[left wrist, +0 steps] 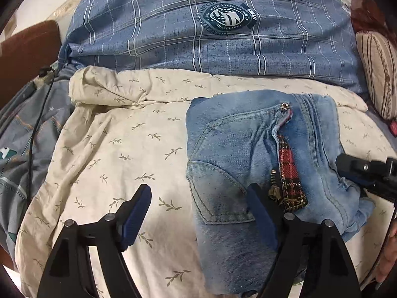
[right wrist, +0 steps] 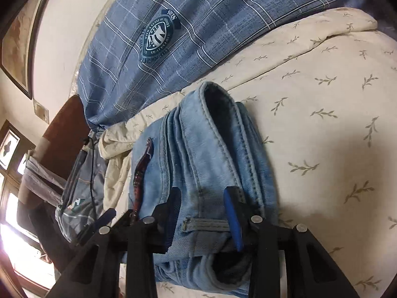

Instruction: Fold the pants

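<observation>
Black left gripper gapes empty at lower frame. Right gripper clamps the folded pale-blue denim pants on the cream leaf-print sheet. Folding looks nearly done; only release and tidying remain.

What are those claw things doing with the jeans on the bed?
A person is folding a pair of light blue jeans on a cream bedsheet with a grabber tool in each hand. The jeans are already folded into a thick bundle. The right gripper is closed on one end of that bundle, squeezing the layers. The left gripper is open, with one finger over the jeans and one over the sheet, gripping nothing. A blue checked pillow lies behind.
</observation>
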The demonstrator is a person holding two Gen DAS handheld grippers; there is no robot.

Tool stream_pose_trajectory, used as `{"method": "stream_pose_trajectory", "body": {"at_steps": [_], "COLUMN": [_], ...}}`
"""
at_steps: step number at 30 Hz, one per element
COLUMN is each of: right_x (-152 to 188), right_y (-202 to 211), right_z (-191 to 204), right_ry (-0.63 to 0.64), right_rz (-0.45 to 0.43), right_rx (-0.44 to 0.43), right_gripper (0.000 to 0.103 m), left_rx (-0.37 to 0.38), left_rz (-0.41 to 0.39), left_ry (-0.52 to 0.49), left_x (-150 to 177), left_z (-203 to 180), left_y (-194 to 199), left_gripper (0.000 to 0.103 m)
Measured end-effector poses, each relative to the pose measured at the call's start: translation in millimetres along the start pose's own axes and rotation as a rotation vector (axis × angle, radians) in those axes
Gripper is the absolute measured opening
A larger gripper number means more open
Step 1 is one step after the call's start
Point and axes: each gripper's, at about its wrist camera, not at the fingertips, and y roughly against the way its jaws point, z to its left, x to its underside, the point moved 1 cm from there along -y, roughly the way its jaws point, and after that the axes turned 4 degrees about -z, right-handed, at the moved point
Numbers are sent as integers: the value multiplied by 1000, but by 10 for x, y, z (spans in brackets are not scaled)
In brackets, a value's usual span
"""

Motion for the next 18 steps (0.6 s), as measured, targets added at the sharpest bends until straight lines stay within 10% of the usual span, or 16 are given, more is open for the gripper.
{"method": "stream_pose_trajectory", "body": {"at_steps": [9,18], "right_x": [-198,-458], "right_y": [320,102], "right_z": [363,441], "right_ry": [188,189], "right_rz": [-228,-225], "right_rx": [-19,-76], "right_gripper": [45,45], "left_rx": [-122,-147], "left_rz": [-119,-104], "left_ry": [-2,2], "left_x": [-397,-568], "left_z": [27,-40], "left_y": [178,-115], "left_gripper": [80,80]}}
